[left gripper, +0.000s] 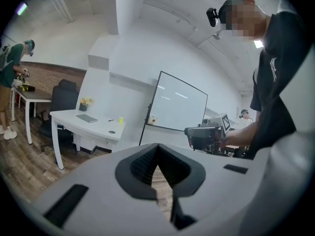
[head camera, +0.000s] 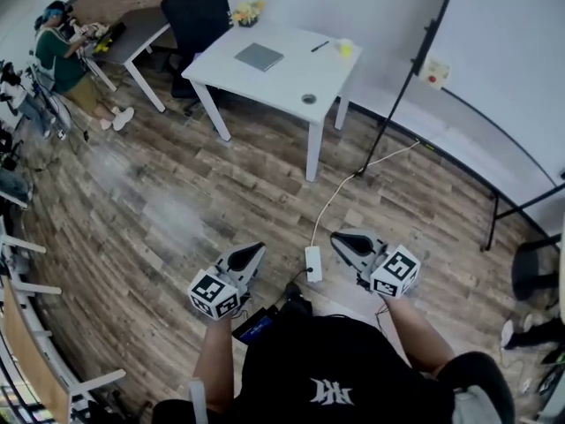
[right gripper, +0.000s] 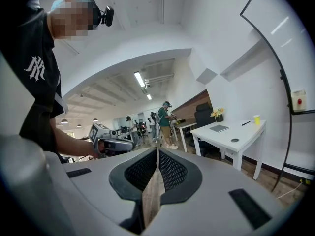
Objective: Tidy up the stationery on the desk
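Note:
A white desk (head camera: 291,82) stands far ahead across the wooden floor. On it lie a grey notebook (head camera: 259,56), a black pen (head camera: 320,47), a small yellow cup (head camera: 345,48), a dark round item (head camera: 308,99) and a flower pot (head camera: 247,11). My left gripper (head camera: 254,252) and right gripper (head camera: 342,238) are held side by side close to my body, far from the desk, both shut and empty. In the left gripper view the jaws (left gripper: 157,154) meet, with the desk (left gripper: 83,124) at the left. In the right gripper view the right gripper (right gripper: 157,154) is also shut, with the desk (right gripper: 231,135) at the right.
A white power strip (head camera: 312,263) with its cable lies on the floor just ahead. A whiteboard on a black stand (head camera: 415,69) stands right of the desk, and a black chair (head camera: 196,11) behind it. A person (head camera: 57,56) works at another desk at far left.

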Demonstrator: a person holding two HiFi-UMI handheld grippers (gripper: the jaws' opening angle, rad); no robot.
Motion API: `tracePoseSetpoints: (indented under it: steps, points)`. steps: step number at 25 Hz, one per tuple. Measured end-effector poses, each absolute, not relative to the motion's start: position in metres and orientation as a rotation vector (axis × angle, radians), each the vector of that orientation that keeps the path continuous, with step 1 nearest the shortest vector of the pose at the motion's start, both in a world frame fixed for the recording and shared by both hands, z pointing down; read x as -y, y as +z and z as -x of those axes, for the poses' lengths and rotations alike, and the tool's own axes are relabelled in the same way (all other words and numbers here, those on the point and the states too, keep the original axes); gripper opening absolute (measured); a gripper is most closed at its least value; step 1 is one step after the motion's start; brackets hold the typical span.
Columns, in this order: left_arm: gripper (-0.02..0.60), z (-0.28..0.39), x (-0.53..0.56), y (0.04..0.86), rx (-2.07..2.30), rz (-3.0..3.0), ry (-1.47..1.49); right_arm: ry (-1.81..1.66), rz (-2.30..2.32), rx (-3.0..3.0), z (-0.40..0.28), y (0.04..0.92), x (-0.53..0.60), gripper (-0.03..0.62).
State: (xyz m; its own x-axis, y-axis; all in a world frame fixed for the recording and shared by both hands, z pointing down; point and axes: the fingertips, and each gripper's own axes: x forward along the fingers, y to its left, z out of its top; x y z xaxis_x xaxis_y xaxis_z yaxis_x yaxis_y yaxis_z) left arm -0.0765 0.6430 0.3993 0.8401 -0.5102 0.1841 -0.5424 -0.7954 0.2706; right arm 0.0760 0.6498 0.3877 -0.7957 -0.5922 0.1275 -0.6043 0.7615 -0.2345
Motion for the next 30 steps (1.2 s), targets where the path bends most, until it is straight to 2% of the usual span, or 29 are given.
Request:
tracePoseSetpoints:
  steps: [21, 30]
  points:
    - [0.002, 0.118, -0.452, 0.413, 0.794, -2.681, 0.085, 0.388, -1.083, 2.91, -0.05, 0.382, -0.468, 0.038]
    - [0.002, 0.123, -0.321, 0.419, 0.892, -2.644, 0.133, 0.37, -0.967, 2.972, -0.043, 0.386, -0.312, 0.038]
